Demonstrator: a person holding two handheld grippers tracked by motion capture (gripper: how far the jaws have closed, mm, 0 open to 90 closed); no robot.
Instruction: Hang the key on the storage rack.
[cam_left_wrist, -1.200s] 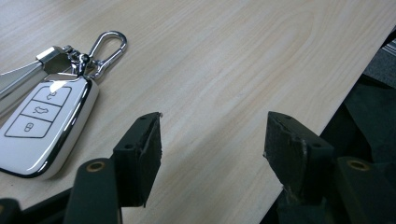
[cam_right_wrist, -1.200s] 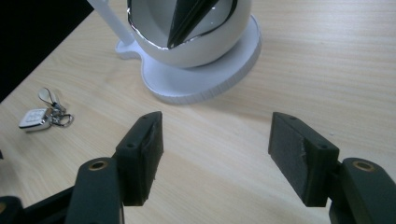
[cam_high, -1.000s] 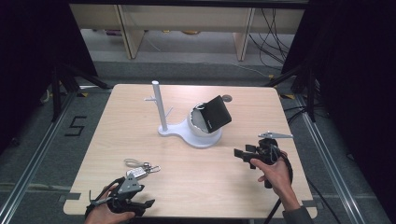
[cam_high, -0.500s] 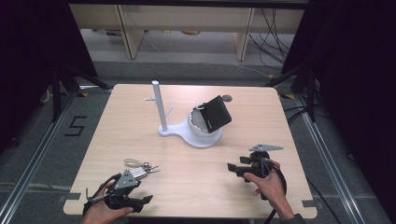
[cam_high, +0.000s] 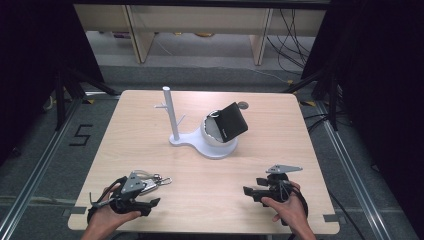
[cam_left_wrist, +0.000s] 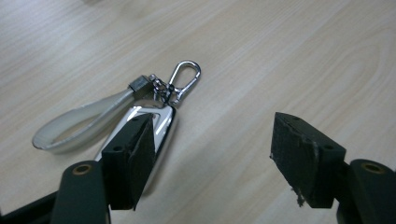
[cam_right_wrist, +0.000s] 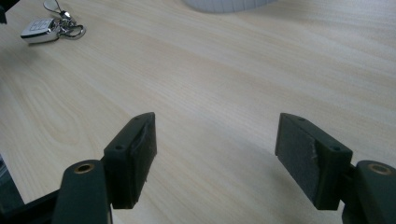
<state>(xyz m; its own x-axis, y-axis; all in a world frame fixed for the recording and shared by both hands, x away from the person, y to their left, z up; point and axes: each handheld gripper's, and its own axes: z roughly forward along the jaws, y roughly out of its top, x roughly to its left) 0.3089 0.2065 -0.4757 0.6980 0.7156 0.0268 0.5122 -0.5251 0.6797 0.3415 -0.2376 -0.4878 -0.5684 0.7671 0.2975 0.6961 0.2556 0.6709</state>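
Keys (cam_left_wrist: 140, 122) lie on the table (cam_high: 200, 200) at your seven o'clock, just beyond your left gripper (cam_left_wrist: 212, 154). Its jaws gape, having just widened, gripping nothing. Your right gripper (cam_right_wrist: 215, 158) likewise: wide, empty.

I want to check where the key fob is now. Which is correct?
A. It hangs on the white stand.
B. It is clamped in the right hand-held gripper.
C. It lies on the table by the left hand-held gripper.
C: the key fob lies flat on the table, just ahead of the left hand-held gripper, whose jaws stand open and apart from it.
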